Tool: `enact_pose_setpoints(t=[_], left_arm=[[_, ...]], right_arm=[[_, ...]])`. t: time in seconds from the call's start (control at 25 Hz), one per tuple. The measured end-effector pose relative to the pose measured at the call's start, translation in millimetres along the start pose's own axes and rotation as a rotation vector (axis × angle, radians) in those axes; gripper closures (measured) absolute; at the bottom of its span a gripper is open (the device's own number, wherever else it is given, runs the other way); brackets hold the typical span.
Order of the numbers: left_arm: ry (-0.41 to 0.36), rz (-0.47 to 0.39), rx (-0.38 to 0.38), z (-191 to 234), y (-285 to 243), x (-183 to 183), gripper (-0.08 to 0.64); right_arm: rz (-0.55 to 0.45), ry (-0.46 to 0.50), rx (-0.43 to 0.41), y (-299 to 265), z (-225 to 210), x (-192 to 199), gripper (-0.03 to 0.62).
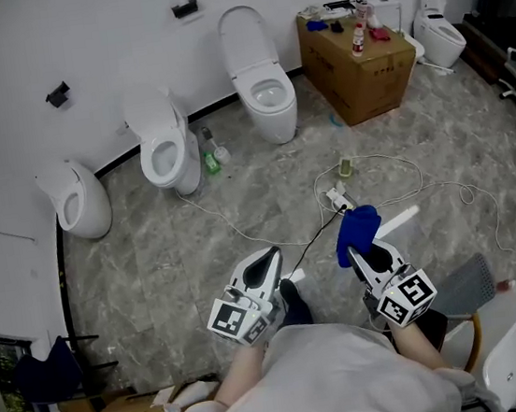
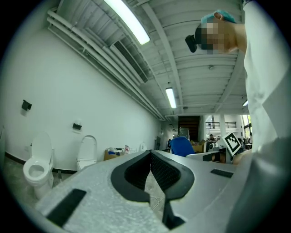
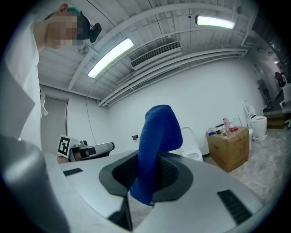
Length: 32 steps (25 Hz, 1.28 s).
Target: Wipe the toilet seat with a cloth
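Grey marbled floor [image 1: 239, 203] fills the frame's middle. A white wall [image 1: 74, 27] spans the top, and a cardboard box [image 1: 359, 79] stands upper right. Strip lights [image 3: 110, 57] cross the ribbed ceiling [image 3: 150, 25].

A toilet [image 1: 263, 96] stands against the wall [image 1: 103, 32], a cardboard box [image 1: 365, 73] just right, cables [image 1: 409, 164] before both.

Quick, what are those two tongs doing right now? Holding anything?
Left tongs: closed, holding nothing.
Right tongs: closed on the blue cloth.
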<state>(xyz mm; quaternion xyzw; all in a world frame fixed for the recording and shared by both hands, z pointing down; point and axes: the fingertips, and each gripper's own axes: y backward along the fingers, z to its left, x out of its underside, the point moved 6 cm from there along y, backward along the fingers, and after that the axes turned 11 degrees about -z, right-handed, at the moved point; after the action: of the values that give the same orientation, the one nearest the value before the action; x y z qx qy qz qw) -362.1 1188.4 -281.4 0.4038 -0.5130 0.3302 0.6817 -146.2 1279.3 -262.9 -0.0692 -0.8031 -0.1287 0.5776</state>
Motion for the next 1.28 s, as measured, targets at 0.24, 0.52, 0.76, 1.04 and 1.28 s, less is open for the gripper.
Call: enact_pose_setpoints(t=[0.24, 0.52, 0.76, 1.04, 1.28], left_arm=[[-0.118, -0.017, 0.081, 85.2, -63.0, -16.8, 0.551], [-0.103, -0.004, 0.12, 198.4, -131.0, -30.9, 0.551], [-0.077, 0.014, 0.123, 262.0, -184.8, -21.0, 0.551], [-0.069, 0.0, 0.079, 332.1, -271.8, 8.8, 0.551], [-0.057, 0.001, 0.021, 385.1, -373.7, 26.2, 0.551]], right_arm=[[0.001, 0.007, 0.032, -98.6, -37.5, -1.7, 0.515], [-0.042, 0.04, 0.086, -208.8, -80.7, -10.9, 0.515], [-0.04, 0.027, 0.109, -277.7, -129.6, -6.9, 0.515], [-0.016, 0.014, 0.09, -371.3, -229.3, 3.2, 0.515], [0.003, 0.008, 0.005, -457.4, -320.3, -23.9, 0.515]])
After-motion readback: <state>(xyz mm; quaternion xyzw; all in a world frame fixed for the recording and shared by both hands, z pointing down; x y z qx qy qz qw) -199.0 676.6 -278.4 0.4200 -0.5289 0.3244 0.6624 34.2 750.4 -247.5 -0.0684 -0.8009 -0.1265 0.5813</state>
